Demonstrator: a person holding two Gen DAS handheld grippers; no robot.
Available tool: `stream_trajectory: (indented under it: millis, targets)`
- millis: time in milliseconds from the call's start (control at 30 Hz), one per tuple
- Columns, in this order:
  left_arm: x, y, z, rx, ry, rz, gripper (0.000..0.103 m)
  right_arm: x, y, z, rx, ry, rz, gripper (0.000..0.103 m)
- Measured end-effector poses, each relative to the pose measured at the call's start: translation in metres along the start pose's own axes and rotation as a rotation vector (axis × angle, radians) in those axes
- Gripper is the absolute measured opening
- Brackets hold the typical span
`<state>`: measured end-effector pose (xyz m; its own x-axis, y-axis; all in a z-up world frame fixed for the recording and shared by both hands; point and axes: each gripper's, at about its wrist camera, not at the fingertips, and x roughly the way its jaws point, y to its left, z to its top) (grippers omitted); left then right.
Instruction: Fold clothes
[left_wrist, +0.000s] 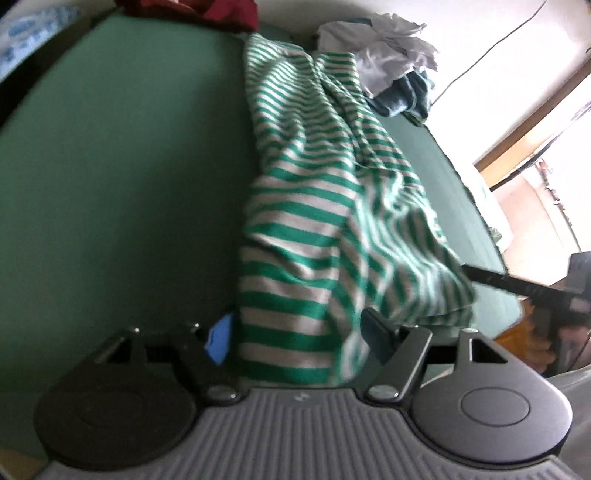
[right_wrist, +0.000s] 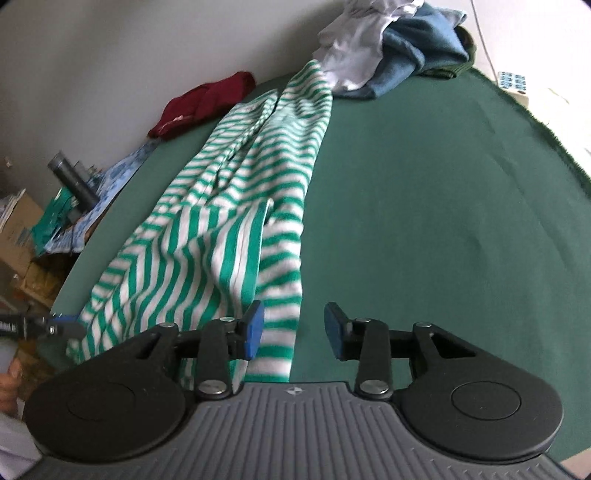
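Now the green-and-white striped garment (right_wrist: 236, 206) runs lengthwise straight ahead of both grippers on the green table cover (right_wrist: 443, 221), its near hem between the wide-open right gripper (right_wrist: 293, 328) jaws, the left gripper (left_wrist: 295, 332) apparently pinching it.

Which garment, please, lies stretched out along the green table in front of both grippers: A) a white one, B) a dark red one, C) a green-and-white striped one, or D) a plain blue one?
C: the green-and-white striped garment runs lengthwise over the green table up to the grippers, while the dark red garment, blue garment and white garment sit bunched at the far end.
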<state>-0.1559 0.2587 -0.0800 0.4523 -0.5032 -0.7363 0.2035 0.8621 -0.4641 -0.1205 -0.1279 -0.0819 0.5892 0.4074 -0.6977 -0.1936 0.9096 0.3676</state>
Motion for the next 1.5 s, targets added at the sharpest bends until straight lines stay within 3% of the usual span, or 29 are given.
stream_trajectory:
  millis: [33, 200, 300, 367, 433, 500, 567, 600, 733, 967, 1100, 1167, 1300, 1367, 1400, 1433, 1467, 1500]
  targets:
    - [0.001, -0.005, -0.002, 0.007, -0.007, 0.010, 0.070, -0.001, 0.000, -0.002, -0.006, 0.005, 0.006, 0.040]
    - [-0.008, -0.016, -0.004, -0.004, -0.037, 0.043, 0.018, -0.004, -0.006, -0.009, -0.015, 0.011, 0.030, 0.047]
    - [-0.013, -0.022, -0.006, -0.010, -0.054, 0.064, 0.016, -0.005, -0.012, -0.007, -0.003, 0.015, 0.054, 0.047]
    - [-0.009, -0.020, -0.008, -0.020, -0.034, 0.082, 0.018, -0.003, -0.013, -0.006, -0.006, 0.025, 0.074, 0.047]
    - [-0.012, -0.016, -0.008, -0.074, -0.031, 0.046, 0.025, -0.002, -0.015, -0.005, -0.010, 0.035, 0.094, 0.047]
    - [-0.017, -0.014, -0.008, -0.107, -0.036, 0.020, 0.061, -0.001, -0.014, -0.005, -0.019, 0.047, 0.115, 0.047]
    - [-0.019, -0.013, -0.011, -0.121, -0.045, 0.012, 0.082, 0.000, -0.013, -0.005, -0.028, 0.059, 0.136, 0.047]
    - [-0.017, -0.011, -0.012, -0.138, -0.043, 0.011, 0.086, 0.001, -0.013, -0.005, -0.029, 0.062, 0.140, 0.047]
    - [-0.009, -0.002, -0.014, -0.195, -0.025, -0.008, 0.087, 0.001, -0.012, -0.005, -0.027, 0.077, 0.160, 0.048]
    - [0.000, 0.000, -0.015, -0.233, -0.011, -0.118, 0.086, -0.004, -0.003, -0.013, -0.049, 0.130, 0.210, 0.053]
    - [0.001, 0.012, -0.011, -0.302, -0.021, -0.168, 0.083, 0.001, 0.009, -0.015, -0.055, 0.123, 0.232, 0.066]
    - [0.001, 0.022, -0.009, -0.362, -0.014, -0.206, 0.083, 0.002, 0.008, -0.015, -0.025, 0.120, 0.249, 0.071]
    - [0.001, 0.027, -0.007, -0.367, -0.024, -0.222, 0.082, 0.004, -0.001, -0.013, 0.079, 0.119, 0.267, 0.070]
    - [0.004, 0.027, -0.004, -0.375, -0.019, -0.229, 0.072, 0.007, -0.004, -0.011, 0.128, 0.123, 0.262, 0.060]
    - [0.006, 0.024, -0.002, -0.351, -0.009, -0.213, 0.056, 0.010, -0.006, -0.009, 0.137, 0.137, 0.247, 0.036]
    - [0.008, 0.022, -0.001, -0.327, 0.000, -0.197, 0.043, 0.013, -0.007, -0.008, 0.147, 0.156, 0.234, 0.027]
    - [0.009, 0.019, -0.001, -0.293, 0.017, -0.174, 0.026, 0.014, -0.010, -0.008, 0.172, 0.162, 0.239, 0.026]
    - [0.009, 0.018, -0.002, -0.273, 0.027, -0.164, 0.025, 0.013, -0.011, -0.008, 0.183, 0.171, 0.247, 0.023]
